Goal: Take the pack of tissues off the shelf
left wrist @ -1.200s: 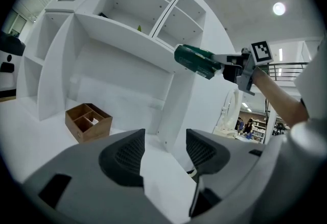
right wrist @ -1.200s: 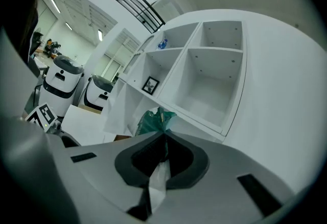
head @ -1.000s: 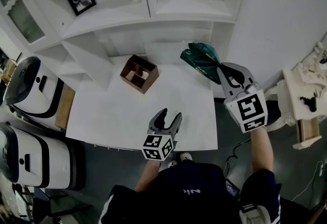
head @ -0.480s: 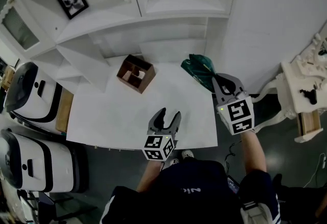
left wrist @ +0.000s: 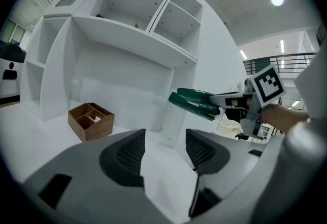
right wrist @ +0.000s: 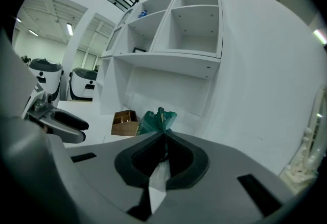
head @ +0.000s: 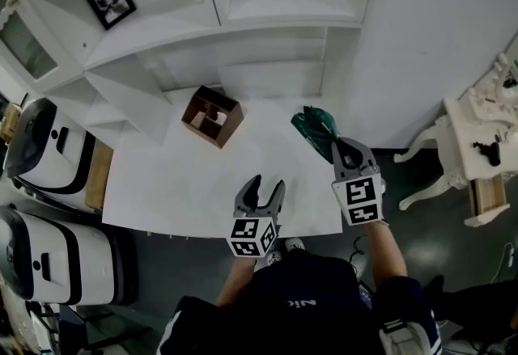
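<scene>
Overhead, the head view has the right gripper (head: 337,145) covering one end of the green pack of tissues (head: 316,122), which is held off the shelf (head: 243,30) near the desk's (head: 170,183) right edge. In the left gripper view, the left gripper's (left wrist: 165,139) fingers (left wrist: 122,156) are spread and empty over open desk. In the right gripper view, the fingers (right wrist: 140,159) are pressed together, pinching the pack's edge.

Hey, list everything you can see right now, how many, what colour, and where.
pack of tissues: one, green, held over the table's right edge
wooden box: one, brown, on the table
table: one, white, before the person
shelf unit: one, white, behind the table
framed picture: one, black, upper shelf
machines: two, white and black, left of table
side table: one, white, far right
left gripper: one, grey, open and empty
right gripper: one, grey, shut on the pack of tissues
</scene>
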`<state>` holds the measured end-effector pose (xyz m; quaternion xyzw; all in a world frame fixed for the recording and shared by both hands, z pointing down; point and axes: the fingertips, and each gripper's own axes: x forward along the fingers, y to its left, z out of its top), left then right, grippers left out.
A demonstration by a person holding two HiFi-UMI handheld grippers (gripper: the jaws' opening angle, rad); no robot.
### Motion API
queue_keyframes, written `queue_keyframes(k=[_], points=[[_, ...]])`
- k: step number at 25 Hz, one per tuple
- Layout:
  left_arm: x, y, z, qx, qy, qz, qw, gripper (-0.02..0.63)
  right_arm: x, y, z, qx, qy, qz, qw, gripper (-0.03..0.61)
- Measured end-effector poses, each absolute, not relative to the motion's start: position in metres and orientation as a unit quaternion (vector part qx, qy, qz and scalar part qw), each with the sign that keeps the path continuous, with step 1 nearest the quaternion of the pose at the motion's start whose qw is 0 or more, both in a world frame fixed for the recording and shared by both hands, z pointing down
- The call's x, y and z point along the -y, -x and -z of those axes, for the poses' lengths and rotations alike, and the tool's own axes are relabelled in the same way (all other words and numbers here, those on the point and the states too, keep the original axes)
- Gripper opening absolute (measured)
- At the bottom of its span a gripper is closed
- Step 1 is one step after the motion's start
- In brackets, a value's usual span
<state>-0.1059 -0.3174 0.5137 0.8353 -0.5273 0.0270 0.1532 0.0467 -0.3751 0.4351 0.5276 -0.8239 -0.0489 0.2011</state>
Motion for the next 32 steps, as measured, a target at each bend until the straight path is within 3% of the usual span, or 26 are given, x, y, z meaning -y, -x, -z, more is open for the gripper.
queue_keyframes(k=[22,28,32], points=[[0.304,0.116,-0.584,0.547,-0.816,-0.103,0.157,0.249,0.330,-0.035,-0.595,0.793,-0.545,-0.072,0.262,0.009],[0.311,0.116,-0.578,0.550,-0.816,-0.099,0.146,0.247,0.336,-0.034,-0.586,0.796,-0.547,-0.063,0.252,0.009],[0.312,0.114,-0.573,0.556,-0.815,-0.099,0.130,0.166,0.337,-0.036,-0.584,0.798,-0.548,-0.059,0.246,0.009]])
